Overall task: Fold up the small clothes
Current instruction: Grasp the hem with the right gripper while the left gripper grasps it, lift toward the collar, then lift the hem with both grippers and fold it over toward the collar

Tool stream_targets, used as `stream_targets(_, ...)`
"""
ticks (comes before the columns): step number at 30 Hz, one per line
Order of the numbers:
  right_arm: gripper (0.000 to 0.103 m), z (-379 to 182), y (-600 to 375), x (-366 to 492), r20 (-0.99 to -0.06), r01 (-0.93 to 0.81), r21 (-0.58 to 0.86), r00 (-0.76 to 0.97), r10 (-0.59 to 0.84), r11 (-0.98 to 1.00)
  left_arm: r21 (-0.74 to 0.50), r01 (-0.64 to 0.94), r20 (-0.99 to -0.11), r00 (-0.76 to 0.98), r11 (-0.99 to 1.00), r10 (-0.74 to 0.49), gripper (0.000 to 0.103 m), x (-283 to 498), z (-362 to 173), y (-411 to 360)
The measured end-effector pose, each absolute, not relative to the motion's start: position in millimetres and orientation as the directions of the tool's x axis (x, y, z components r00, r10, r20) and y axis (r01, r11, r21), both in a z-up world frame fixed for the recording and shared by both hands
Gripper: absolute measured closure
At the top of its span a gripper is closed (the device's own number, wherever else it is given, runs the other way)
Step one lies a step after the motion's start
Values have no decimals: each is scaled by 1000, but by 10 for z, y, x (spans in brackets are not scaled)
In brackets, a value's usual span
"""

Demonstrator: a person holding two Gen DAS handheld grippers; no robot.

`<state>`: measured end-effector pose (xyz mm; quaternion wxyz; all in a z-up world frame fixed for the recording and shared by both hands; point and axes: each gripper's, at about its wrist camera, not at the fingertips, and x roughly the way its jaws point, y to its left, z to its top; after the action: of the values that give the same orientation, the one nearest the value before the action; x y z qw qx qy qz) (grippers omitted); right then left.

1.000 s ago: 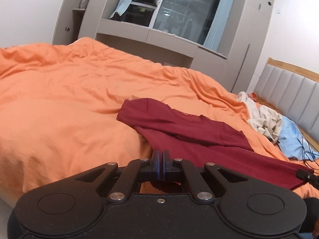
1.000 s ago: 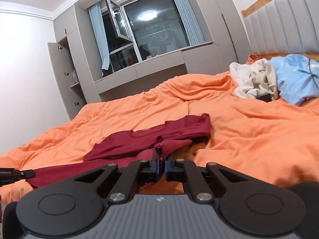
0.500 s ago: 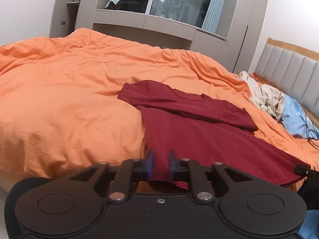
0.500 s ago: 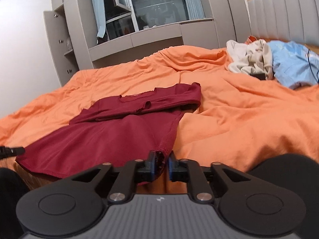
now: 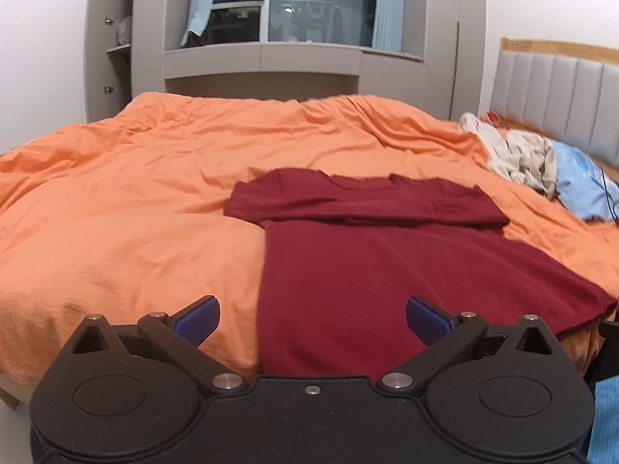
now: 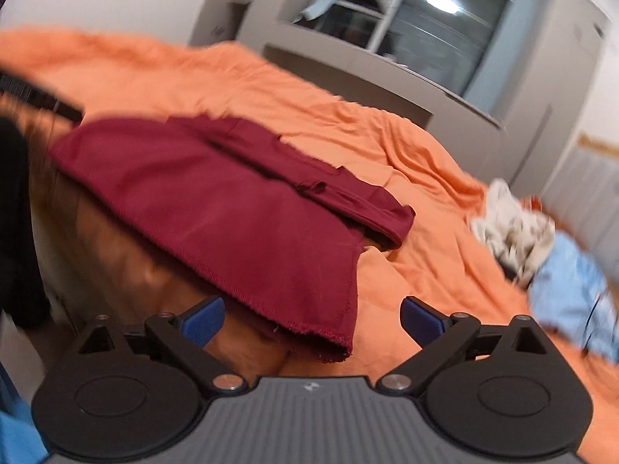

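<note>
A dark red T-shirt lies spread flat on the orange duvet, its hem hanging over the near bed edge and its sleeves folded across the top. My left gripper hovers over the hem's left corner, jaws opening wide; the cloth lies below and between the blue pads without touching them. In the blurred right wrist view the same T-shirt lies tilted, and my right gripper is opening over the hem's right corner, which lies loose between the jaws, pressed by neither pad.
A heap of cream clothing and a light blue garment lie at the bed's right near the grey padded headboard. Grey cabinets and a dark window stand behind the bed. The other gripper's dark tip shows at far left.
Both grippers, shut on the hem corners a second ago, have opened and let the cloth go. The T-shirt was pulled flat towards the near edge. The right view has rolled and blurred.
</note>
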<state>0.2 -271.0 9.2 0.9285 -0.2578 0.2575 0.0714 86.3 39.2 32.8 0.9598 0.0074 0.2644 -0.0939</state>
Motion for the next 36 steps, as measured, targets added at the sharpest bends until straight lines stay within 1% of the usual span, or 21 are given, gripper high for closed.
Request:
stream_targets(2, 4, -15, -2599, 47, -531, -292, -504, 847, -25, 813, -28, 199, -520, 834, 980, -184, 1, 874, 306, 340)
stream_targets(4, 10, -105, -2509, 81, -539, -314, -548, 842, -40, 775, -21, 214, -526, 828, 977, -193, 1, 879, 291, 292)
stream_targets(6, 27, -186, -2457, 120, -547, -337, -570, 836, -39, 749, -9, 229, -534, 822, 973, -199, 1, 880, 279, 231)
stream_targets(7, 32, -213, -2438, 135, -550, -350, -571, 834, -30, 742, 0, 236, -537, 820, 972, -199, 1, 878, 270, 196)
stream_targets(9, 64, -223, -2417, 146, -551, -370, -558, 835, 2, 743, 16, 252, -540, 816, 968, -204, 1, 867, 251, 147)
stream_targets(10, 70, -206, -2411, 137, -540, -368, -551, 841, 16, 749, 23, 263, -539, 816, 965, -209, 1, 850, 248, 114)
stream_targets(12, 95, -148, -2446, 142, -514, -355, -532, 857, 40, 769, 22, 285, -508, 828, 958, -235, 1, 784, 248, 68)
stream_targets(14, 96, -35, -2529, 172, -492, -345, -472, 866, 82, 811, 5, 341, -467, 832, 940, -299, 0, 703, 245, 16)
stream_targets(15, 96, 28, -2566, 191, -478, -339, -423, 871, 111, 840, -5, 368, -463, 823, 930, -328, 0, 686, 235, -16)
stream_targets(18, 96, 209, -2683, 262, -439, -329, -301, 881, 176, 895, -9, 428, -492, 785, 904, -376, 0, 702, 171, -199)
stream_targets(21, 96, 337, -2778, 366, -417, -325, -236, 885, 207, 916, 33, 475, -511, 764, 879, -393, 1, 716, 77, -430)
stream_targets(23, 96, 381, -2813, 426, -399, -312, -220, 893, 207, 924, 75, 494, -526, 757, 866, -387, 1, 739, 18, -571)
stream_targets(26, 96, 411, -2868, 472, -384, -291, -188, 901, 202, 938, 141, 484, -539, 769, 863, -343, 1, 797, -33, -716)
stream_targets(31, 96, 428, -2902, 501, -364, -261, -155, 912, 190, 953, 138, 444, -556, 775, 885, -302, 2, 958, -3, -703)
stream_targets(34, 96, 426, -2925, 502, -353, -247, -141, 917, 184, 959, 165, 405, -548, 796, 899, -257, 7, 997, 21, -635)
stream_targets(36, 96, 421, -2935, 486, -347, -240, -140, 921, 179, 961, 178, 370, -533, 815, 912, -227, 12, 1011, 41, -566)
